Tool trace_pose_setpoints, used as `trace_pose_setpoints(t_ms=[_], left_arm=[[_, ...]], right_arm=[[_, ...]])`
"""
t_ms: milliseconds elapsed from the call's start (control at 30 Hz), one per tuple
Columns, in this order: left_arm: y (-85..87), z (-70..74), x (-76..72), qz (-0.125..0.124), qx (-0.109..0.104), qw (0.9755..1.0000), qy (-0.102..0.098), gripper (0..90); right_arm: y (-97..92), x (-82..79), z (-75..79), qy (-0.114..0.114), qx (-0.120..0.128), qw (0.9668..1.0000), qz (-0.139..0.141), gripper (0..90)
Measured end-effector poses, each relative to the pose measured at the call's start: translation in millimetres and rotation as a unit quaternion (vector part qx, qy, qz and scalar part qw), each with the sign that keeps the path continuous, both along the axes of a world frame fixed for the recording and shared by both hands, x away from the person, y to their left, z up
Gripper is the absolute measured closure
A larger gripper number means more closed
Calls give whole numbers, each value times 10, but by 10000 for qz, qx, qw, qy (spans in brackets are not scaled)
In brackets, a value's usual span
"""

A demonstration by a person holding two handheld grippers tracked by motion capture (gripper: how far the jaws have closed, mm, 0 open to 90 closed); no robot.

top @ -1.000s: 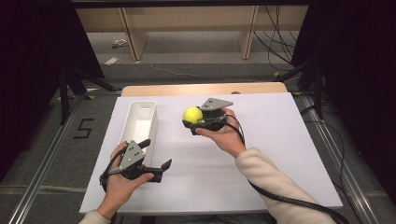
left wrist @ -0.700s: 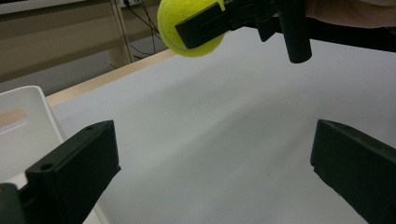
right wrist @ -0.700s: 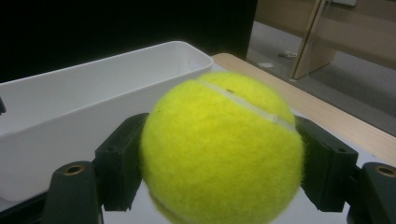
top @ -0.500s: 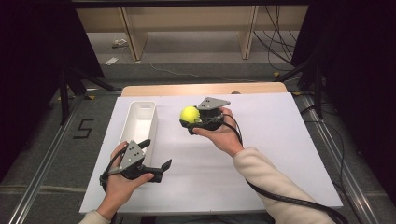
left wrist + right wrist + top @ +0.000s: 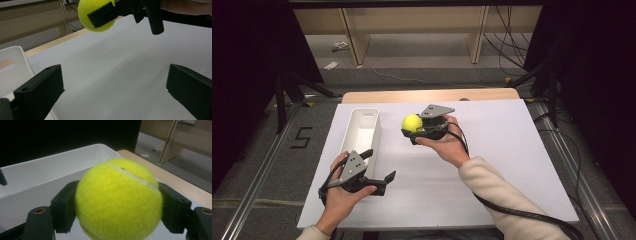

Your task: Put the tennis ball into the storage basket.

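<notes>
A yellow tennis ball is clamped in my right gripper, held above the white table sheet a little right of the long white bin. In the right gripper view the ball sits between both black jaws, with the bin just behind it. My left gripper rests low near the bin's near end, jaws wide apart with nothing between them. In the left gripper view my own gripper faces bare sheet, and the ball in the other gripper hangs at the top.
The white sheet covers the table, with a wooden strip along its far edge. A shelf unit stands beyond the table on the floor. Black cables trail from the right sleeve.
My right gripper has carried the ball slightly left, toward the bin. The left gripper has stayed in place.
</notes>
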State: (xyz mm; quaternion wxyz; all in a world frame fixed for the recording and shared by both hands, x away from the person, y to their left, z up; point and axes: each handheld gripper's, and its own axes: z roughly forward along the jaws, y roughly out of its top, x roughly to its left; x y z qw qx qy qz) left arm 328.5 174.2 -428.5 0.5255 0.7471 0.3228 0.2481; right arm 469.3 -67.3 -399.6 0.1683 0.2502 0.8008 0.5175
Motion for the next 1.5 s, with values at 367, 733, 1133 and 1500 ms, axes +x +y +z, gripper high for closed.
trace_pose_setpoints(t_ms=[367,733,1133,1500], left_arm=[[2,4,-4,1,-4,10000,-13,5],[2,7,-6,14,1,10000,-21,5],[1,8,-5,13,11,10000,-29,5],[0,7,-4,12,6,10000,-27,5]], right_arm=[[68,-2,9,-20,-8,10000,62,268],[104,-9,14,-18,16,10000,69,268],[126,-10,35,-13,32,10000,88,268],[165,-12,60,-41,30,9999,121,268]])
